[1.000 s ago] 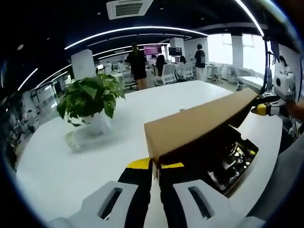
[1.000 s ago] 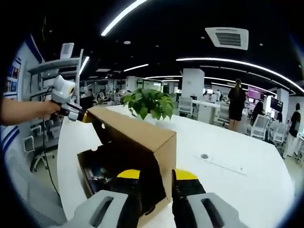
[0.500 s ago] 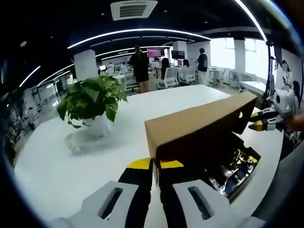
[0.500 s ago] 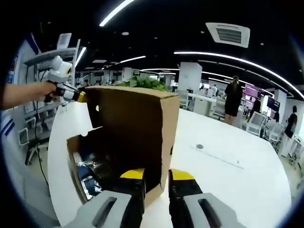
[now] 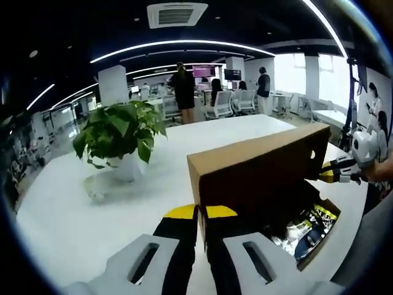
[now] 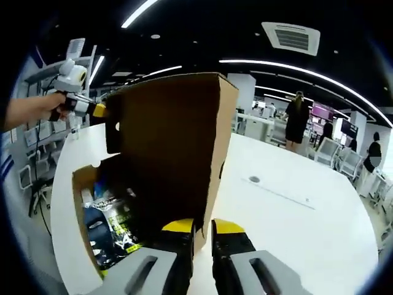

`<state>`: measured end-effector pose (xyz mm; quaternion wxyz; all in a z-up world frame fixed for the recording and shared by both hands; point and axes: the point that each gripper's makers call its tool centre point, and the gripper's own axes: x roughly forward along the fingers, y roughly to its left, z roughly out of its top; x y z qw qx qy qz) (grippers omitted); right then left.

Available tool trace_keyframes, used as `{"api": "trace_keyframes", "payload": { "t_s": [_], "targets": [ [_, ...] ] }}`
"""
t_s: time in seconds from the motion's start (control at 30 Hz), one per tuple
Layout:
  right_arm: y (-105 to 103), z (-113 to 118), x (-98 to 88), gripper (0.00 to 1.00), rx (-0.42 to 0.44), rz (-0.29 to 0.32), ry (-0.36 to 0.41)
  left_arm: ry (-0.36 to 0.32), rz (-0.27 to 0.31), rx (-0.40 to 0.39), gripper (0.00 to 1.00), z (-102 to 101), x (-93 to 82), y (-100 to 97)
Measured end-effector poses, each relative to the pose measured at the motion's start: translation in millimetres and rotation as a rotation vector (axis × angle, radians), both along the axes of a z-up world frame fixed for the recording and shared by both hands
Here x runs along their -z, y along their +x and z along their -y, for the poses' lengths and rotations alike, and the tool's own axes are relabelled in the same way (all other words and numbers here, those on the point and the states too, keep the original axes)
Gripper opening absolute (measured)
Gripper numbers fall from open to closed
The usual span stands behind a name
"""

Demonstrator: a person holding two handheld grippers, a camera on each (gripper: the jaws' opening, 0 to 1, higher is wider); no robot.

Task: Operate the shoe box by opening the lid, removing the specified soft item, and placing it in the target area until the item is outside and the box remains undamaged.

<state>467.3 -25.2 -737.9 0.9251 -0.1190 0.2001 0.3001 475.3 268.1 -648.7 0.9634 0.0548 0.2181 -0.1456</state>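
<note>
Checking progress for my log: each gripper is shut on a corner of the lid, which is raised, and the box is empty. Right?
Not quite: the box isn't empty. The right gripper view shows dark packets inside. The rest holds: the lid is raised, with the left gripper and right gripper each shut on a corner.

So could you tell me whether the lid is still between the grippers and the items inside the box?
No. The lid is raised, gripped by both grippers at its corners. The packets in the box lie uncovered, but neither gripper is free to reach in.
</note>
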Motion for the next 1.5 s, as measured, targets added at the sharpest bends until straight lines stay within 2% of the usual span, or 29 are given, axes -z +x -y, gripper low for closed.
{"api": "trace_keyframes", "payload": {
  "t_s": [0.23,0.57,0.93,1.07,1.17,1.5],
  "targets": [
    [6,-2,8.8,0.0,-0.002,-0.014,-0.019,-0.013,0.005,-0.008,0.01,0,-0.4,5.7],
    [11,2,8.2,0.0,0.0,-0.006,-0.027,-0.024,0.01,-0.01,0.01,2,-0.4,16.1],
    [14,3,7.1,0.0,-0.032,0.016,-0.069,-0.042,0.015,-0.017,0.02,5,0.6,25.9],
    [14,3,6.8,0.0,-0.038,0.017,-0.076,-0.035,-0.005,-0.015,0.02,6,7.5,25.6],
    [14,2,6.4,0.0,-0.044,0.019,-0.084,-0.021,-0.004,-0.029,0.07,3,10.6,25.4],
    [15,1,6.2,0.0,-0.046,0.013,-0.086,-0.029,-0.089,-0.033,0.08,0,42.4,13.9]
  ]
}}
